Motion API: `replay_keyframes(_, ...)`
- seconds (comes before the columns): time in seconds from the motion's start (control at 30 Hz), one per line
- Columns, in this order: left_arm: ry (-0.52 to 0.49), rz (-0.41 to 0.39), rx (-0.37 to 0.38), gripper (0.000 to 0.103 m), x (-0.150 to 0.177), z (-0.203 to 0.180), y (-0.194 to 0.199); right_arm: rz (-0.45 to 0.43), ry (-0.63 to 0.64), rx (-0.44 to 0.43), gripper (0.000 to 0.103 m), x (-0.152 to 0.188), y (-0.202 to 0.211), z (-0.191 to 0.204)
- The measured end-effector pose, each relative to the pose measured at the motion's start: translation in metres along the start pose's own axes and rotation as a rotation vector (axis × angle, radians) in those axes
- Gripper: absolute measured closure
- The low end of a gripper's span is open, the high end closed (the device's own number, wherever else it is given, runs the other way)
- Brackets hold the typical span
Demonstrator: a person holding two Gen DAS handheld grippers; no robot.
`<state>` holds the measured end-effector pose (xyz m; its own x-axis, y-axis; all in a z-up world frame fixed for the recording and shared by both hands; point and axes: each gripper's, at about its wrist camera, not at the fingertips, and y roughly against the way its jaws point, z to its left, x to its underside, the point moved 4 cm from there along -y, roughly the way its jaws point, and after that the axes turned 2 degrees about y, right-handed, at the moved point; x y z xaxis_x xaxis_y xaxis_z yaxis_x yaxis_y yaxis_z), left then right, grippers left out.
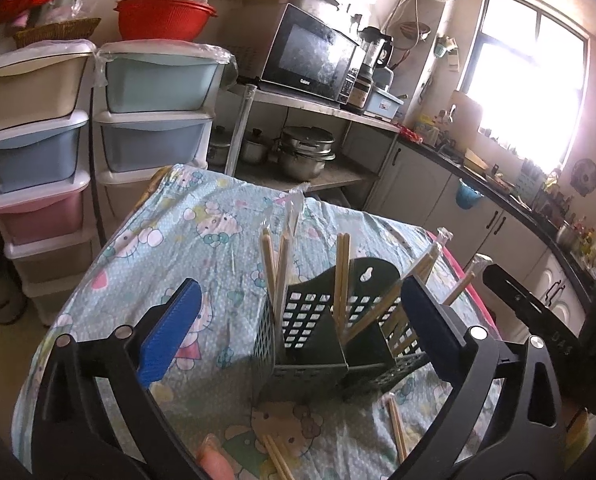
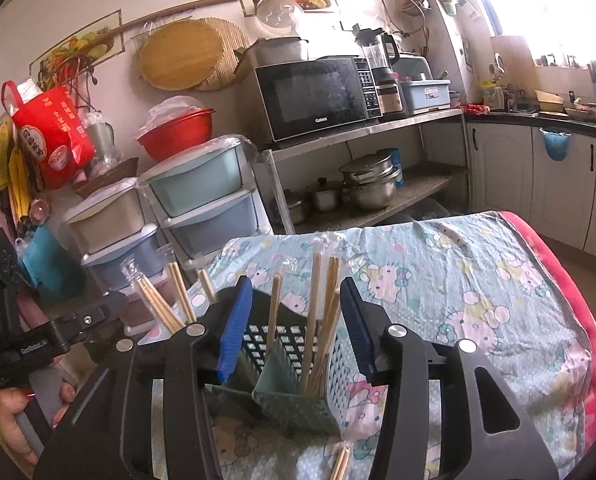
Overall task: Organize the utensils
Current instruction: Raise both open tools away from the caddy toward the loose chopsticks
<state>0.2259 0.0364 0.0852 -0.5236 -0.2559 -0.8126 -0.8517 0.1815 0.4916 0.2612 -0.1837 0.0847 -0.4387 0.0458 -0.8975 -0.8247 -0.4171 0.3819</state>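
**Chopsticks and caddy on cloth-covered surface: entry at mid-sorting**

Item 1. Caddy [image 1: 318, 332]: dark green, perforated, divided into compartments; stood upright at centre of the left wrist view, on the patterned cloth [image 1: 185, 216] over the surface.

Item 2. Chopsticks, stowed [image 1: 340, 280]: several bamboo pairs stood in the compartments, long axes near vertical, tips up; a few leaned toward the right of frame. Some upper ends carried clear wrapper.

Item 3. Chopsticks, loose [image 1: 275, 458]: lay flat on the cloth at lower centre, just in front of the caddy, long axis running diagonally toward the lower right. A further pair [image 1: 398, 428] lay at lower right, also on a diagonal.

Item 4. Left tongs [image 1: 298, 332]: spread wide, nothing between the pads but the caddy seen beyond them; no contact apparent.

Item 5. Right tongs [image 2: 295, 332]: partly spread, framing the caddy's upper edge in the right wrist view; the pads pressed on nothing visible.

Handling note, as judgement: the loose pairs likely remained to be stowed. Each would best be pinched across its shaft near the middle, pads square to the long axis, then tipped upright over a free compartment. Lowering clear of the leaning pairs would help avoid knocking them or tipping the light caddy.
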Motion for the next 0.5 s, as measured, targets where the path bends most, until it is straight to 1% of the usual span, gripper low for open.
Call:
replay_keyframes(0.3, 0.002, 0.024, -0.004, 0.011, 0.015, 0.002, 0.001, 0.023, 0.002, -0.007, 0.058, 0.014, 0.012, 0.002)
replay_keyframes(0.5, 0.002, 0.039, -0.005, 0.011, 0.026, 0.001, 0.003, 0.063, 0.001, -0.010, 0.057, 0.028, 0.015, 0.002)
